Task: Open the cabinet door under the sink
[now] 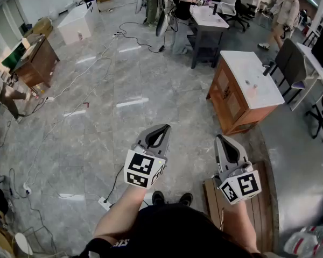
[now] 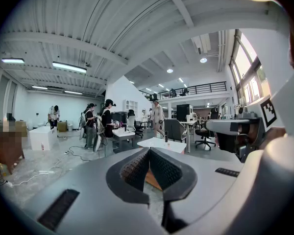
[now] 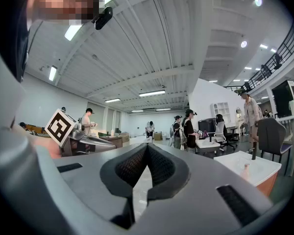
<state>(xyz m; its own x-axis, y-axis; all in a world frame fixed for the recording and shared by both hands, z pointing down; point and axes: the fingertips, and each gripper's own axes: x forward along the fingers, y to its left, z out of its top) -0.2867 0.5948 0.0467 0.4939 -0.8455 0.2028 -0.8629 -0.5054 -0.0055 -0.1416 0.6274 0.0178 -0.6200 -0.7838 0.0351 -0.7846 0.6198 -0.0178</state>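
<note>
The sink cabinet (image 1: 241, 93) is a wooden vanity with a white top and a dark faucet (image 1: 268, 68). It stands on the floor ahead and to the right, with its panelled doors (image 1: 222, 92) shut. Both grippers hang in mid-air over the grey floor, well short of the cabinet. My left gripper (image 1: 164, 127) is shut with nothing in it. My right gripper (image 1: 219, 137) is shut and empty too. In the left gripper view the cabinet's white top (image 2: 162, 143) shows just past the closed jaws (image 2: 148, 150). In the right gripper view the cabinet (image 3: 254, 169) lies right of the closed jaws (image 3: 147, 146).
A wooden pallet (image 1: 258, 206) lies by my right foot. Cables and a power strip (image 1: 104, 202) run over the floor on the left. A black desk (image 1: 207, 28), grey chairs (image 1: 290, 63), a wooden desk (image 1: 37, 59) and several people stand farther off.
</note>
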